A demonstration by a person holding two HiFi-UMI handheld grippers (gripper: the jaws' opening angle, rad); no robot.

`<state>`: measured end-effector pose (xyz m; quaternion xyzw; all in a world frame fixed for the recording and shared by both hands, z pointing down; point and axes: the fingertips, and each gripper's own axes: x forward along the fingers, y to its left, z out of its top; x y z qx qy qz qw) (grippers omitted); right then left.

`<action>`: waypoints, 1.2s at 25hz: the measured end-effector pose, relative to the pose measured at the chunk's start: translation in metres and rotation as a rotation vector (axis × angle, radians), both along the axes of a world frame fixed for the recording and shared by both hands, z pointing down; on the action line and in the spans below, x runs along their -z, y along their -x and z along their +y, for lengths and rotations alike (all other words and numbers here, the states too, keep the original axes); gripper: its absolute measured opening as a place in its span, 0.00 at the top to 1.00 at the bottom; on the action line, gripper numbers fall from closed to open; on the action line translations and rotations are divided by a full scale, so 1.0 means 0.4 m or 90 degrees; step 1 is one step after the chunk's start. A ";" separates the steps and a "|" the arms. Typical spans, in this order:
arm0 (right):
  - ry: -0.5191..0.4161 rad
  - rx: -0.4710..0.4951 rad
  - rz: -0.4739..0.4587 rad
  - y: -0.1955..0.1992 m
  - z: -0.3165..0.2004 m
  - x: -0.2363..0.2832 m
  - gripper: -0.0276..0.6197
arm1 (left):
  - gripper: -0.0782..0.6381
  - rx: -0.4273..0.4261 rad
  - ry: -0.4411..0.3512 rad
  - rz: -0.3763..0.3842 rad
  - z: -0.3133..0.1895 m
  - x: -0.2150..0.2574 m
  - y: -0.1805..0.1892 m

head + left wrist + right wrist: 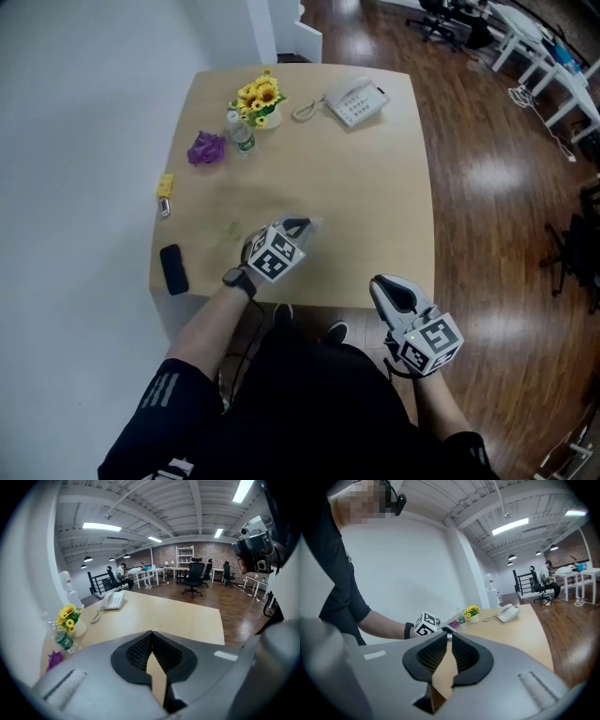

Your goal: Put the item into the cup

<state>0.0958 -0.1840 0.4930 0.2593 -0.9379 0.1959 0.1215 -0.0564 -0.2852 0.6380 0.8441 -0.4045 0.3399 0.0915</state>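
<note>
Likely items: a crumpled purple piece lies far-left on the table, just beside a small bottle. A small yellow piece sits at the left edge. You cannot tell which one the task means.

A faint clear shape lies just left of your left gripper, too washed out to name.

Left gripper: over the near table, jaws pressed together, nothing between. Right gripper: off the near edge, jaws together, empty.

Only the head view shows the yellow piece and a black slab. The left gripper view shows the purple piece, bottle, flowers and telephone. The right gripper view shows your left forearm and marker cube.
</note>
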 end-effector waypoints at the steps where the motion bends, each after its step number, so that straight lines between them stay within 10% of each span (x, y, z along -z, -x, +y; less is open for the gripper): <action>1: -0.003 0.012 -0.003 0.031 -0.002 0.004 0.90 | 0.89 0.019 -0.008 -0.010 0.014 0.013 0.058; 13: -0.018 0.120 -0.027 0.332 0.017 0.032 0.90 | 0.89 0.179 0.003 -0.081 0.124 0.004 0.558; 30: 0.014 0.086 -0.016 0.346 0.045 0.002 0.90 | 0.81 0.152 0.102 -0.095 0.139 -0.170 0.592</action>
